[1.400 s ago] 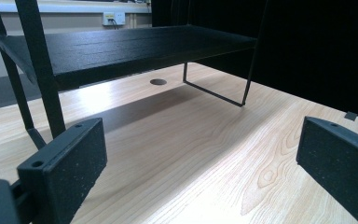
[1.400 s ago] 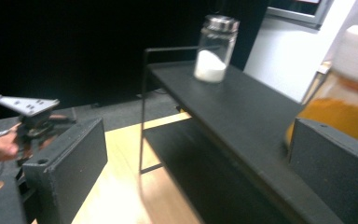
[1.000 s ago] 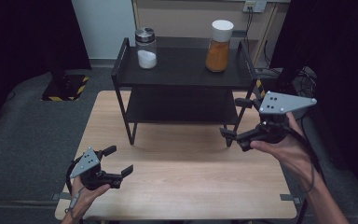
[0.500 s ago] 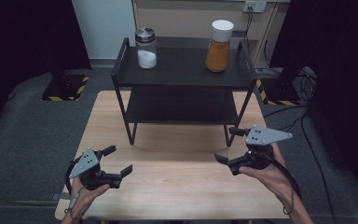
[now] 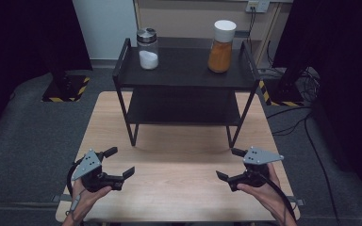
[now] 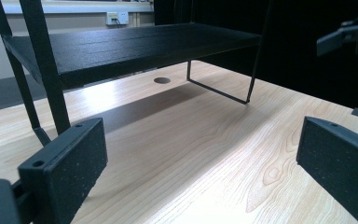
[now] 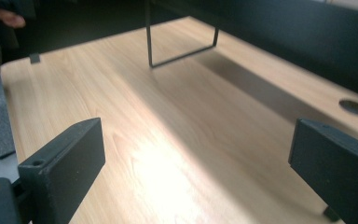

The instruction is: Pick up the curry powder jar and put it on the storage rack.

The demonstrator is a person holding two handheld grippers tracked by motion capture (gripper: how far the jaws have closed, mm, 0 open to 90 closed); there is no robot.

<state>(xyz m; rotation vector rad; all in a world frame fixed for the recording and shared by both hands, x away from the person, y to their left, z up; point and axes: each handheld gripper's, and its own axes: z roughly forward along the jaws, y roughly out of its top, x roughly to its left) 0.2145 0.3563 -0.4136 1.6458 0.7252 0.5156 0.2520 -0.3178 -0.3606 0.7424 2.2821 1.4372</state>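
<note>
A black two-tier shelf rack [image 5: 184,80] stands at the back of the wooden table [image 5: 179,160]. On its top shelf are a glass jar of white powder with a metal lid [image 5: 148,48] and a jar of orange powder with a white lid [image 5: 221,46]. My left gripper [image 5: 119,162] rests low at the table's front left, open and empty. My right gripper [image 5: 230,164] sits at the front right, open and empty too. Both sets of jaws point toward the middle of the table. The rack's lower shelf [image 6: 135,46] fills the upper part of the left gripper view.
Dark floor surrounds the table, with cables [image 5: 306,122] on the right and a yellow-black striped base [image 5: 66,89] at the left. A round cable hole [image 7: 354,107] is in the tabletop under the rack. The other gripper [image 6: 349,37] shows at the far right of the left gripper view.
My right gripper has come down and back from beside the rack's right leg to the table's front right. The left gripper has stayed put.
</note>
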